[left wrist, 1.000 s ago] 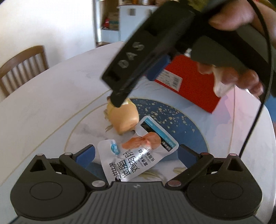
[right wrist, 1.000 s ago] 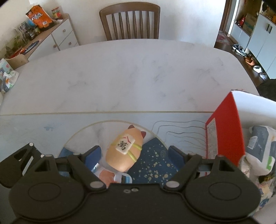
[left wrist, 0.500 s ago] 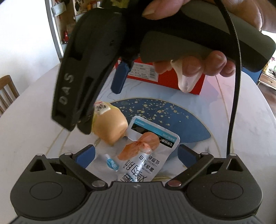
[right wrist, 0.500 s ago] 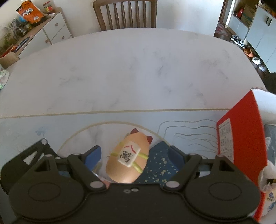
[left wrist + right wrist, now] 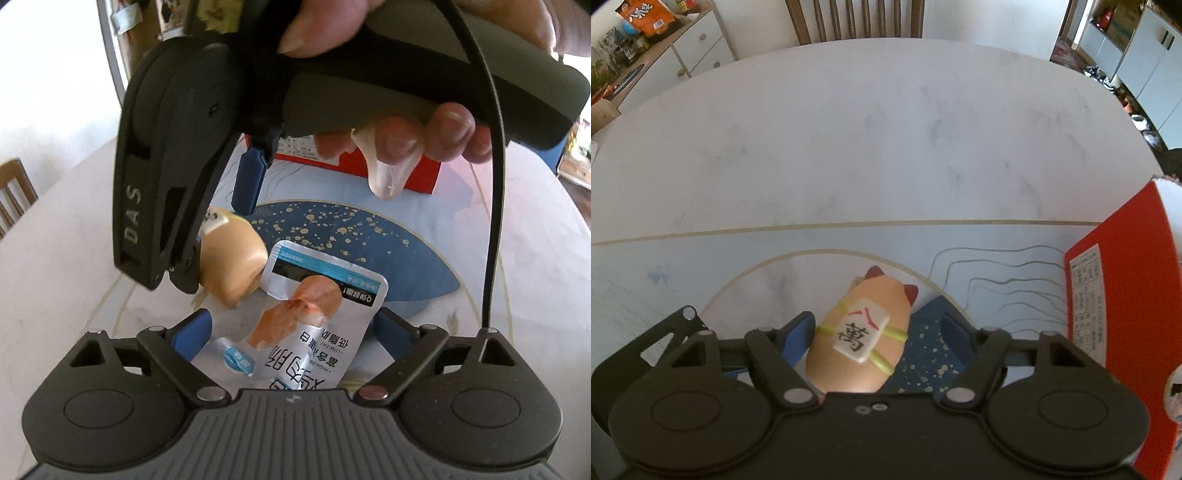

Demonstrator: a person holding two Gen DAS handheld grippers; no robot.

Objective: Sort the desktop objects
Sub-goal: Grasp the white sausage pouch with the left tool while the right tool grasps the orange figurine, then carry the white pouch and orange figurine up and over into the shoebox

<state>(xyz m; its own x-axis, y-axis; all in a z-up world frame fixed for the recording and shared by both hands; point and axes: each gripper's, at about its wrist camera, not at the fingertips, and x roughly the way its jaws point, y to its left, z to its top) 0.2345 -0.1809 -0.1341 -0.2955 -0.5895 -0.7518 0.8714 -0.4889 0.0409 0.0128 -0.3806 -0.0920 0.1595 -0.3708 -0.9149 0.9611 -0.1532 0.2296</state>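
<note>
1. Pale marble-look table [image 5: 886, 140] fills both views, with a printed mat [image 5: 997, 258] of gold rings and a speckled dark-blue patch on it.
2. Between the right gripper [image 5: 877, 336]'s blue pads lies a tan egg-shaped cat figurine [image 5: 860, 339] with red ears and a white mahjong tile strapped on by yellow bands.
3. That gripper's jaws are closing; the left pad sits right at the figurine's side, the right pad apart from it, so no grip shows.
4. Between the left gripper [image 5: 291, 332]'s pads lies a silvery snack pouch [image 5: 306, 325] with a blue-and-black top strip, a pink meat picture and large Chinese characters.
5. Its jaws are closing too, both pads clear of the pouch.
6. Just ahead of the left gripper, the figurine [image 5: 232, 269] touches the pouch's far corner.
7. Each gripper's body cuts off the near end of its thing, and from the left wrist the right gripper's black body hides much of the figurine.
8. A hand [image 5: 424, 129] around the right gripper's handle blocks most of the room from the left wrist.
9. To the right gripper's right stands a red box [image 5: 1119, 295], its contents barely visible.
10. Beyond the table are a wooden chair [image 5: 855, 18], a white drawer unit [image 5: 698, 48] with clutter on top and white cabinets [image 5: 1145, 55].
</note>
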